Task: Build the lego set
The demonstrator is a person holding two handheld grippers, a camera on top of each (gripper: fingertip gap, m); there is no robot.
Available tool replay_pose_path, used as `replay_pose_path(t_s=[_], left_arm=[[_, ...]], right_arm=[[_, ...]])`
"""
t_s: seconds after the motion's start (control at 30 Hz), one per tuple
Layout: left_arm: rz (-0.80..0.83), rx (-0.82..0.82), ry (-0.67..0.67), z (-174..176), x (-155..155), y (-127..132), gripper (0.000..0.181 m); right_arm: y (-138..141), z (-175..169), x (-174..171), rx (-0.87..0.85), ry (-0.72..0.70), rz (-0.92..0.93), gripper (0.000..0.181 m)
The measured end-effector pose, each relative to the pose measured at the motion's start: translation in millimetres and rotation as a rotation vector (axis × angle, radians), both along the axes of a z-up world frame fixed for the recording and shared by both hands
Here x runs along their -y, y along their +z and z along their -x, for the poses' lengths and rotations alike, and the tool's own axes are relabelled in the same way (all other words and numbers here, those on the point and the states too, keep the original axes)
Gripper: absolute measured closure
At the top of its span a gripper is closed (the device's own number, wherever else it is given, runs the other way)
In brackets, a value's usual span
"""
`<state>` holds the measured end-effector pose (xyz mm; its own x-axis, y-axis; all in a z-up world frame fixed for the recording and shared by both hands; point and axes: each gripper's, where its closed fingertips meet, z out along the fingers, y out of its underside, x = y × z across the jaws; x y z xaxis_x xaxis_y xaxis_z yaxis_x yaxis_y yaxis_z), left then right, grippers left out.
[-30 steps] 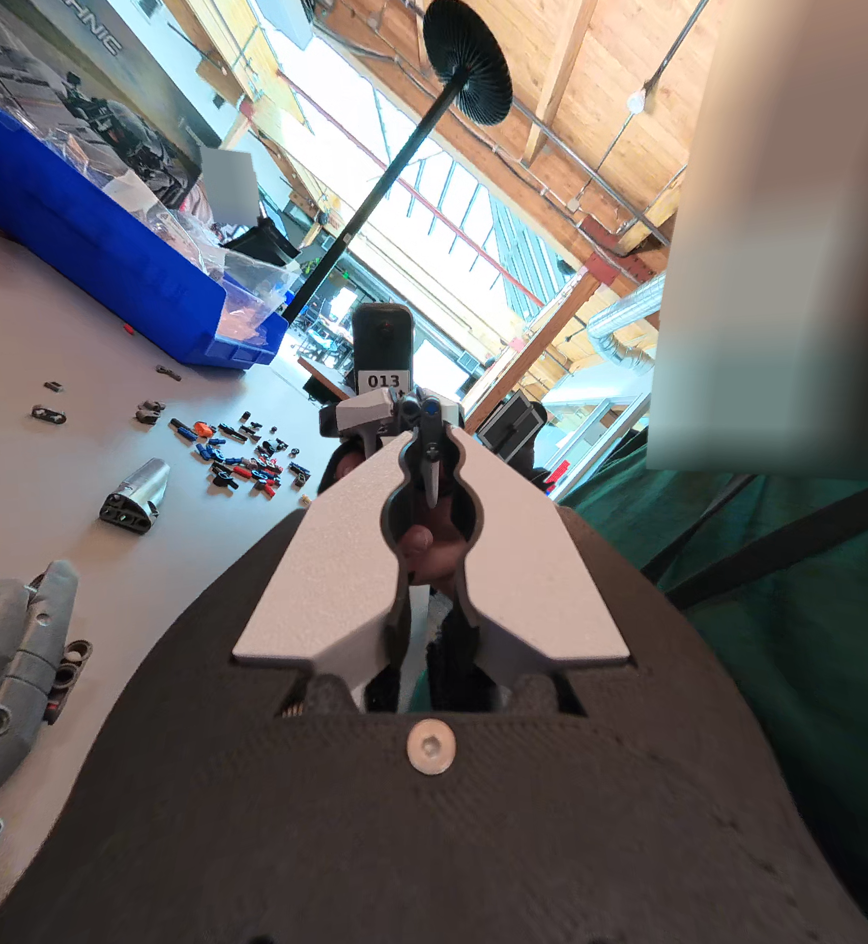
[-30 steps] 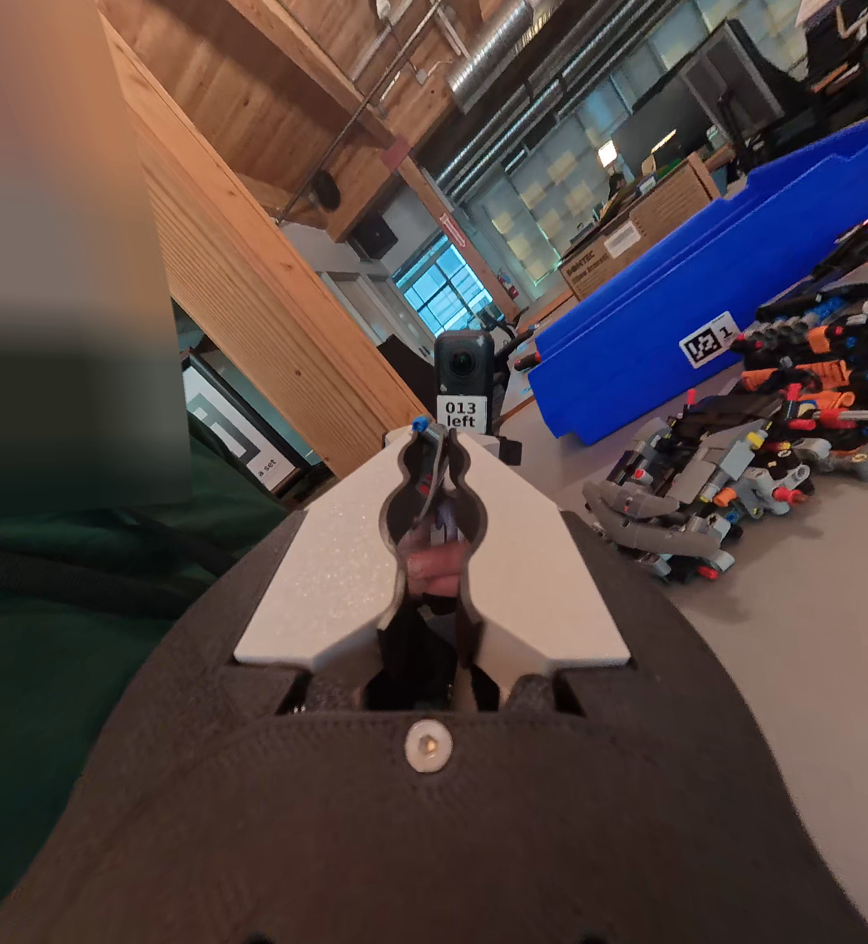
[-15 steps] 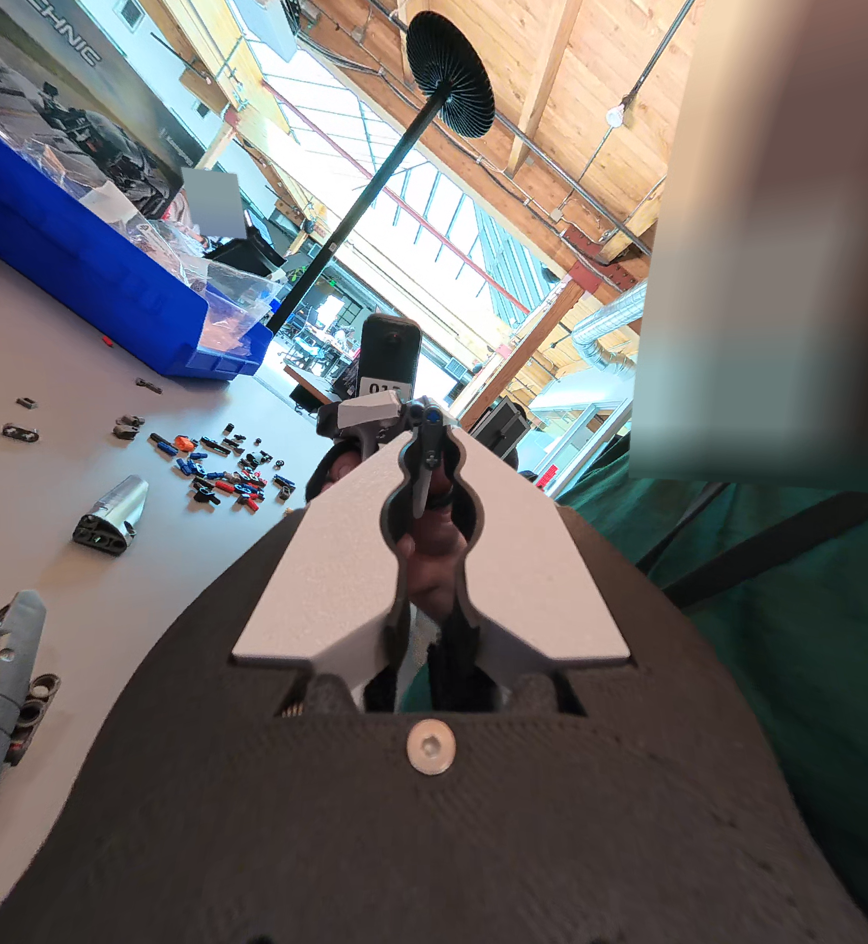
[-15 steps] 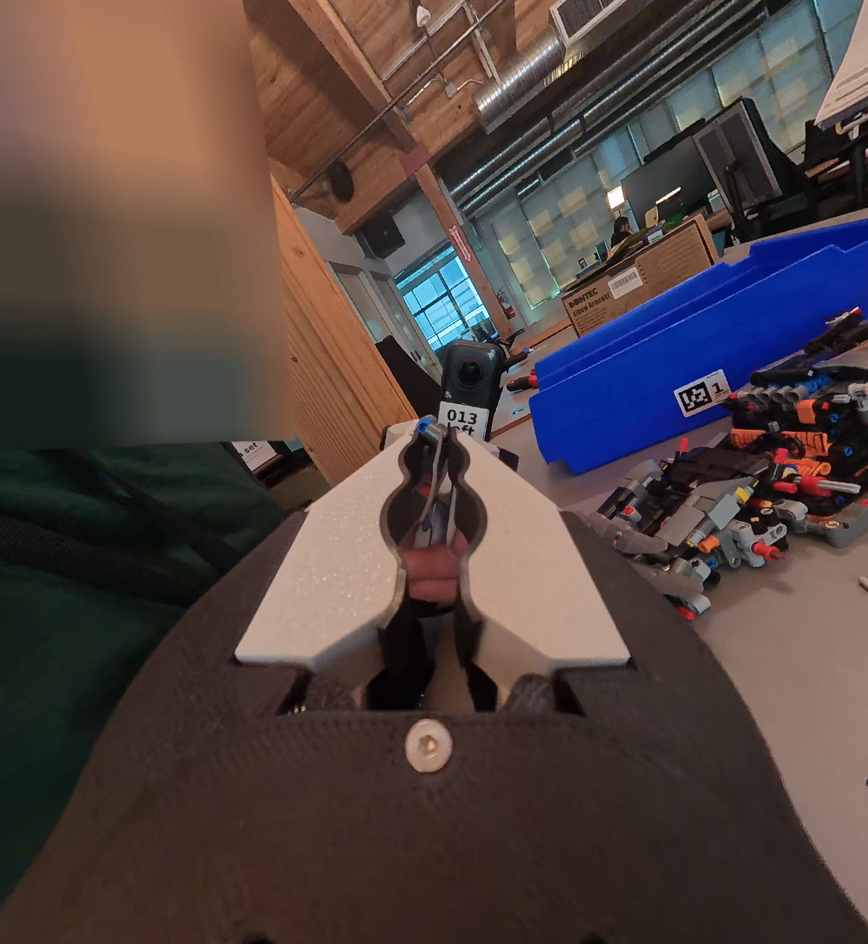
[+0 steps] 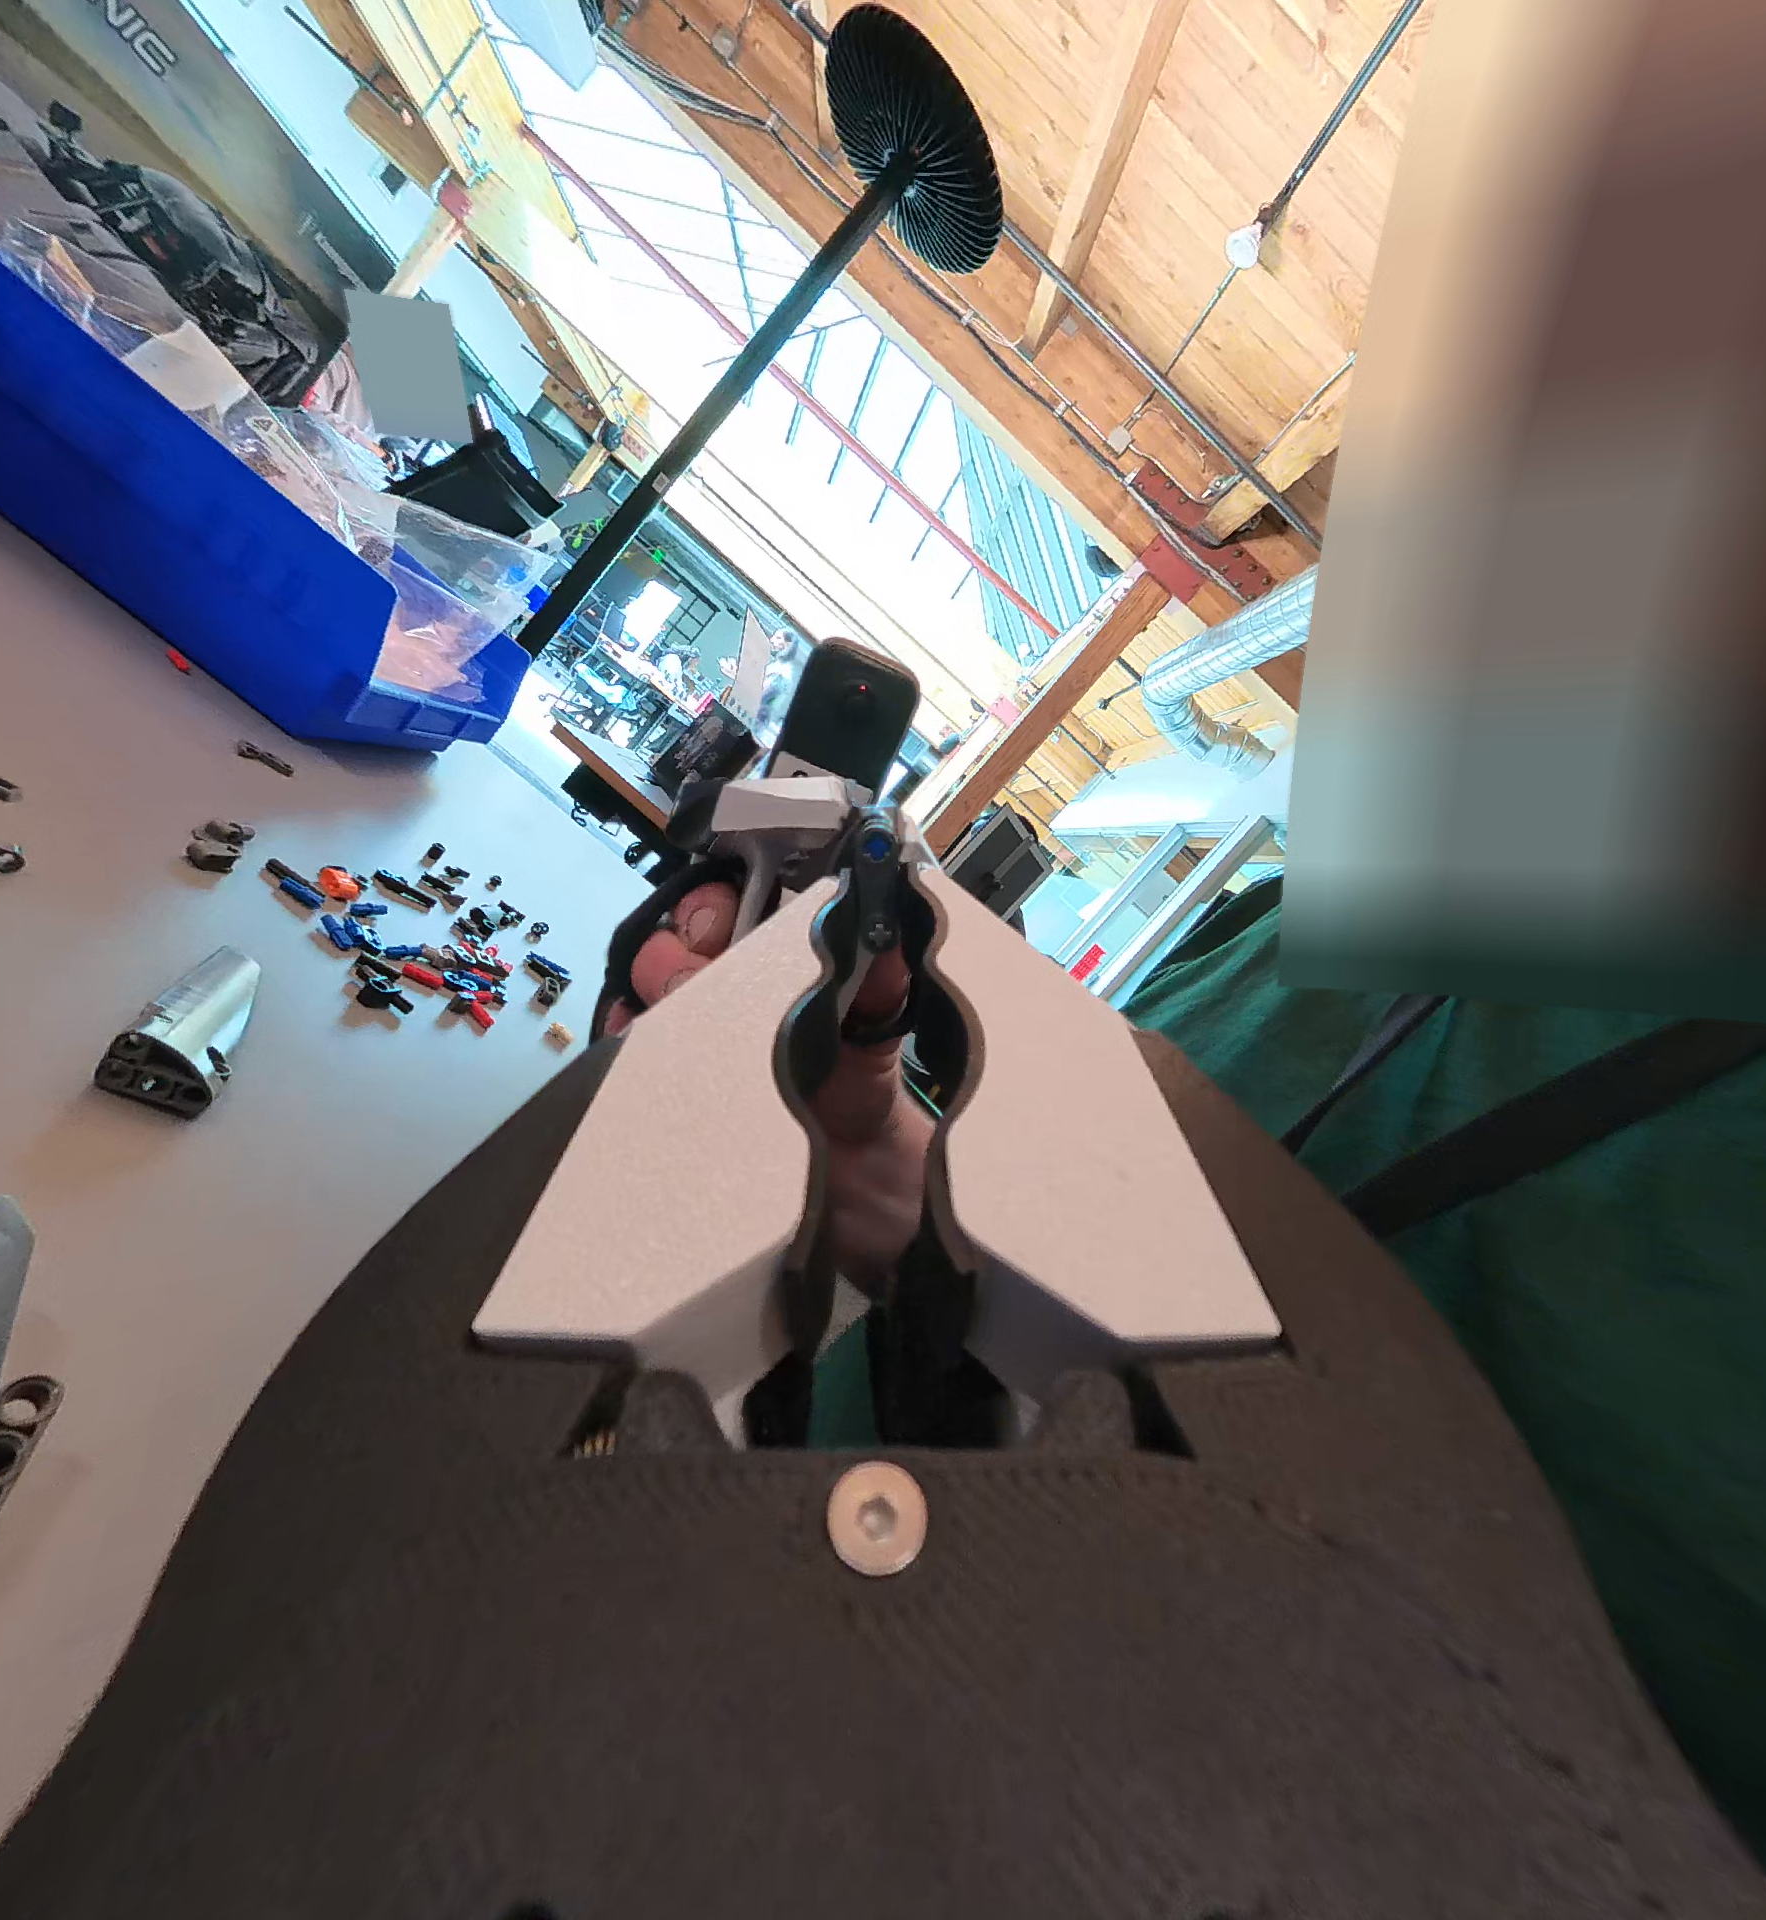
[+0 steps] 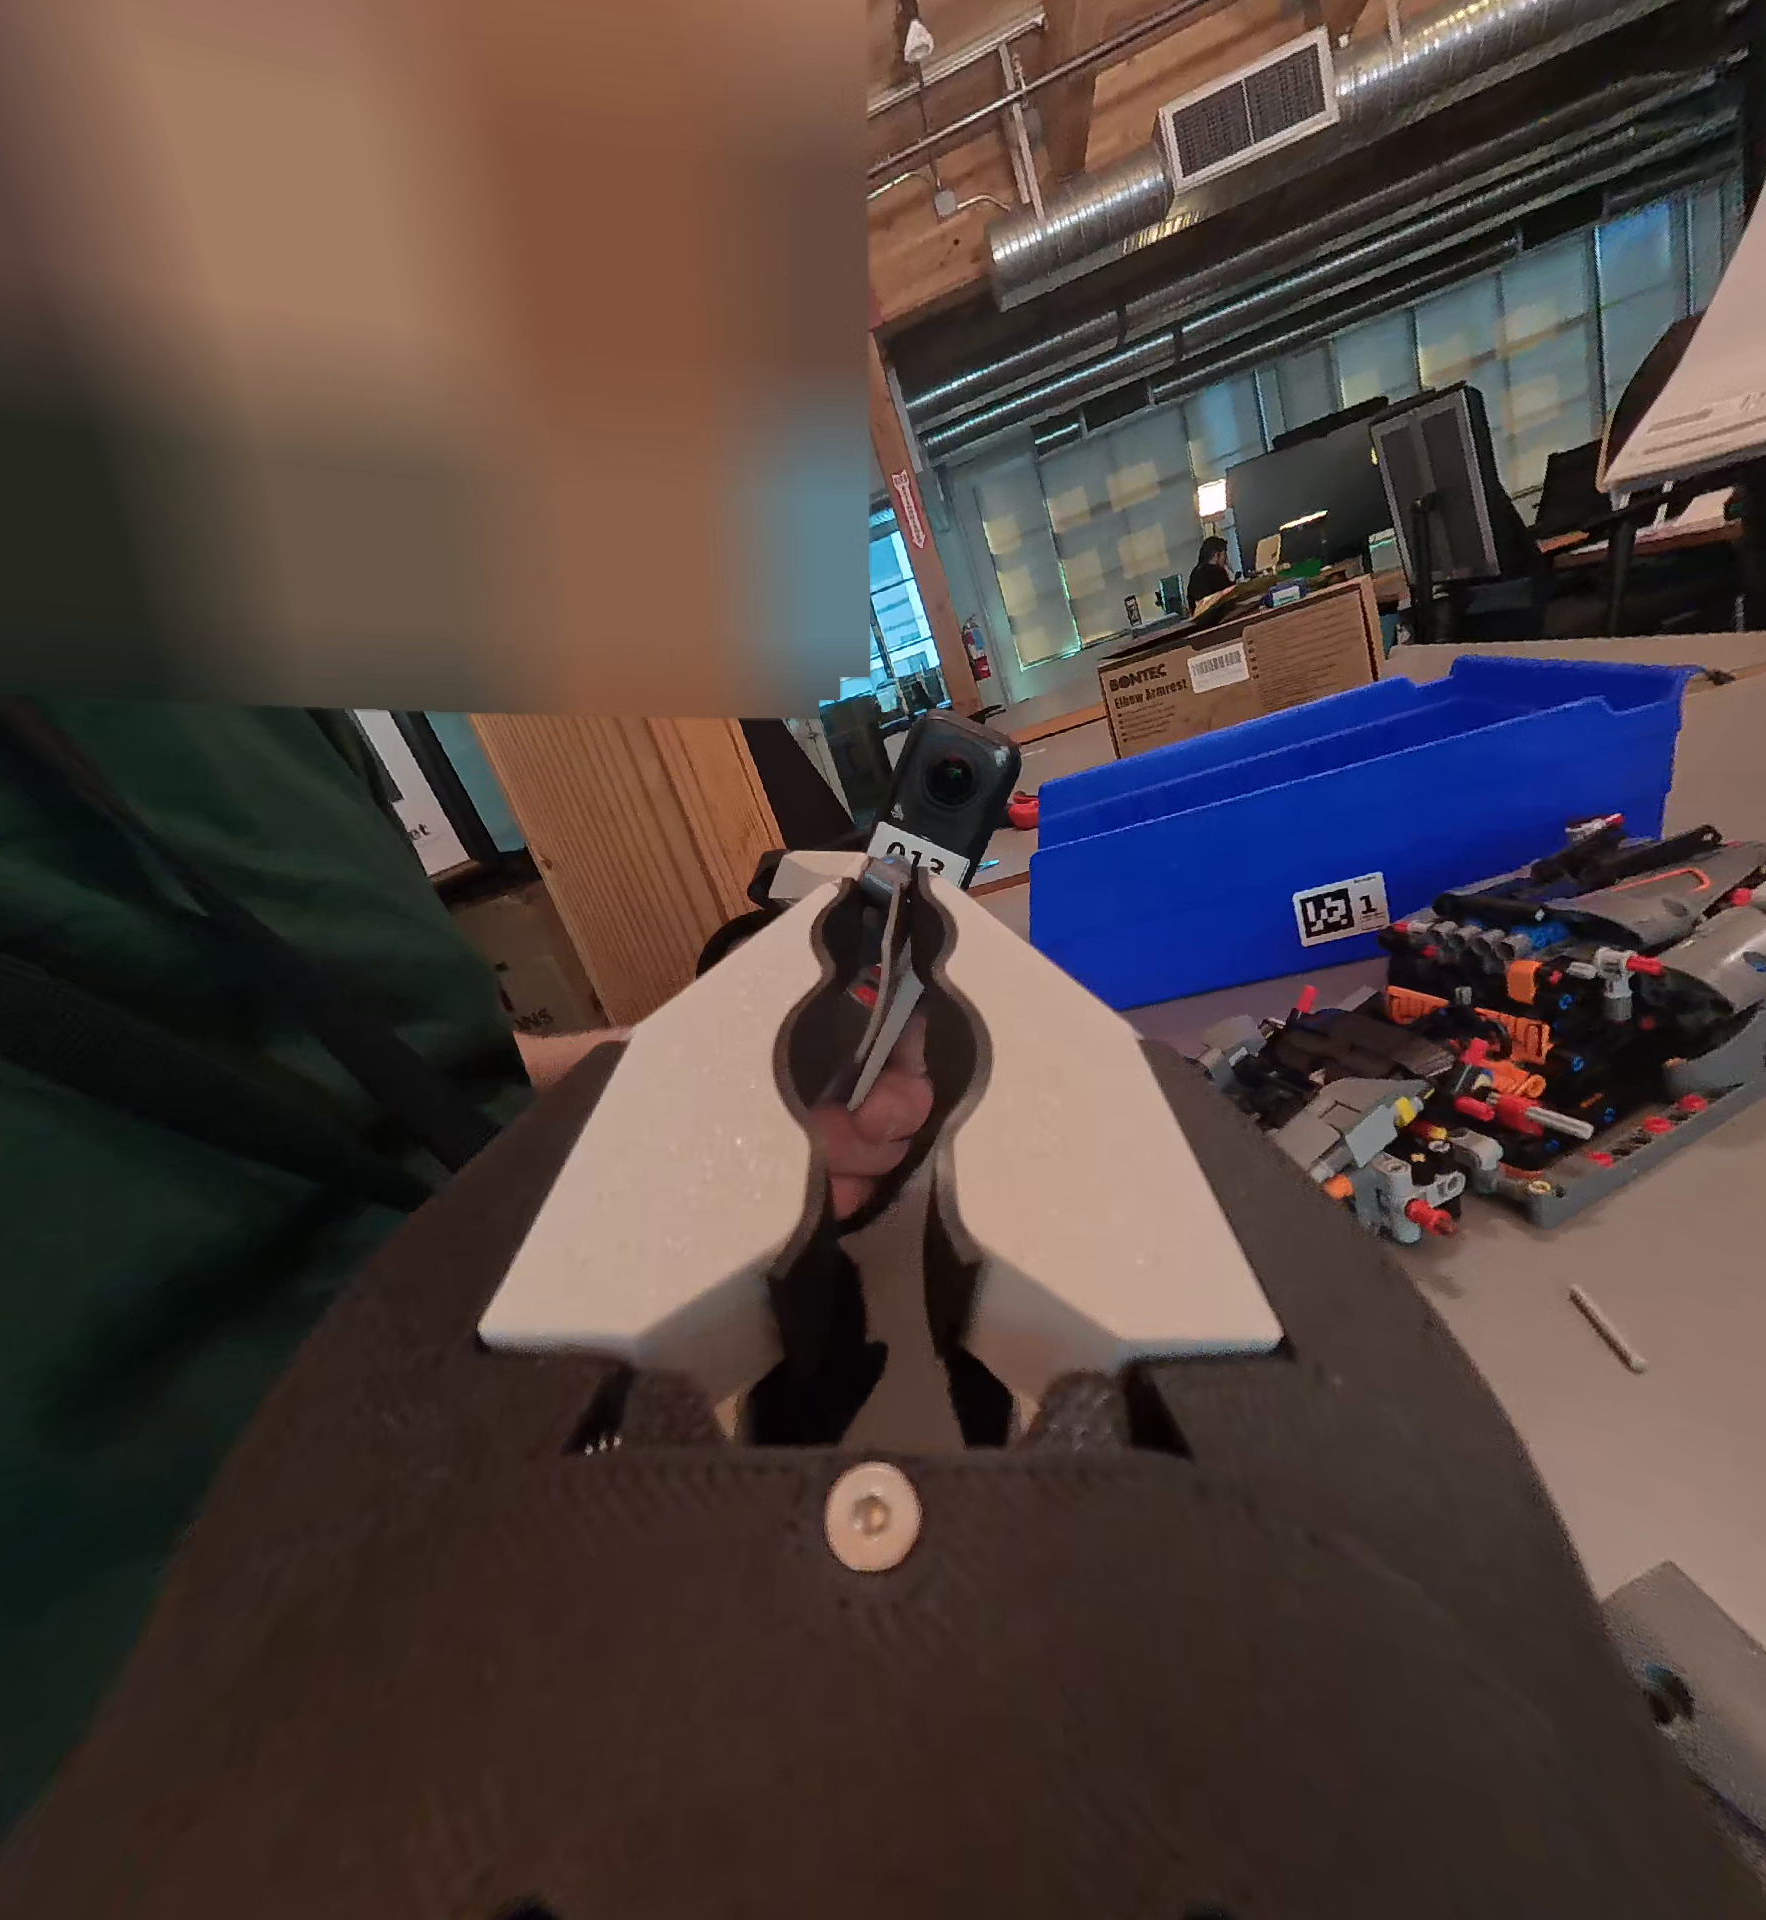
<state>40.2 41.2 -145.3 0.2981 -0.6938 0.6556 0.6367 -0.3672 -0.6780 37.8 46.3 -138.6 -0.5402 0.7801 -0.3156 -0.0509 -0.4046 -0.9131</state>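
Observation:
Both grippers are held in the air in front of a person's green top, tip to tip. My left gripper (image 5: 874,883) is shut on a small dark lego connector (image 5: 877,930) with a blue pin at its end. My right gripper (image 6: 884,899) is shut on a thin grey lego piece (image 6: 884,1023) that lies slanted between its jaws. Each view shows the other gripper just beyond the tips: the right one (image 5: 785,821) in the left wrist view, the left one (image 6: 806,873) in the right. I cannot tell whether the two pieces are joined.
On the grey table, several small loose pieces (image 5: 422,935), a grey panel piece (image 5: 183,1023) and a blue bin (image 5: 131,468) of bags lie left. The partly built model (image 6: 1585,1039), another blue bin (image 6: 1326,831) and a white axle (image 6: 1606,1340) lie right. Left and right tips are no more than a few centimetres apart.
Both grippers have stayed shut and tip to tip. The pair has turned, so the table and model have levelled out in the right wrist view and slid left in the left one.

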Motion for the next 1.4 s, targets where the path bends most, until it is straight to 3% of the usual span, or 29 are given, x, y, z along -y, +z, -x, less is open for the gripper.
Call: replay_pose_path(t_s=[0.33, 1.0, 1.07, 1.17, 1.23, 1.4], left_arm=[[0.003, -0.091, -0.046, -7, 5, 2, 0.176], [0.072, -0.584, -0.179, -7, 22, -27, 0.176], [0.094, -0.566, -0.213, -5, 23, -28, 0.176], [0.071, -0.561, -0.115, 6, 16, -21, 0.176], [0.087, -0.462, -0.012, 19, 7, -14, 0.176], [0.102, -0.099, 0.083, 36, 0, -2, 0.176]], right_arm=[[5, -5, 5, -0.022, 0.028, -0.043, 0.174], [-19, 2, 26, 0.156, 0.198, -0.149, 0.174], [-20, 3, 27, 0.166, 0.213, -0.139, 0.174], [-15, 12, 18, 0.163, 0.169, -0.066, 0.168], [-9, 16, 7, 0.154, 0.069, -0.116, 0.127], [-15, 28, -6, 0.208, -0.269, -0.617, 0.111]])
